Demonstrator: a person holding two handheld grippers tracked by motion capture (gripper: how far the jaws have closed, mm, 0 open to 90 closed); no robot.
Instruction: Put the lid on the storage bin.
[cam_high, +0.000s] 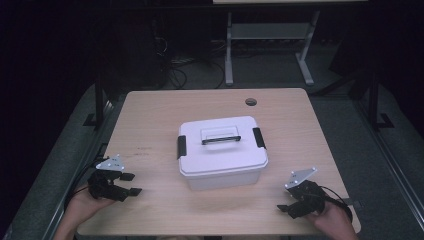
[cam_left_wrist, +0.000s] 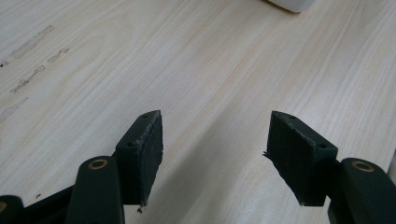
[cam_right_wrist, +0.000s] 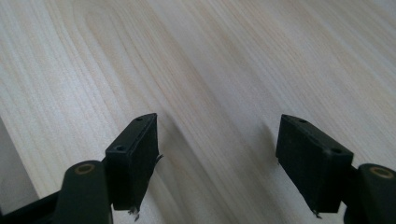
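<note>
A: Where does the white storage box (cam_high: 222, 152) sit?

B: Middle of the wooden table (cam_high: 150, 110), lid on, with a black latch (cam_high: 181, 146) on its left end and another latch (cam_high: 259, 137) on its right, both apparently folded down, and a handle (cam_high: 220, 136) lying flat on top. From the box, the left gripper (cam_high: 131, 184) rests at about 8 o'clock and the right gripper (cam_high: 284, 204) at about 4 o'clock, both well apart from it.

A: Are the tools carrying anything?

B: No. In each gripper view the jaws stand wide apart with bare wood between them. The left gripper view catches a white corner at its top edge, probably the box, though too little shows to be sure.

A: So the step in hand is the reach for the box?

B: I judge so. To do it well, bring each gripper in level toward its own end of the box, jaws kept spread, and line them up square on the latch before closing. Work both ends evenly, so the light box doesn't slide or twist on the smooth top.
</note>
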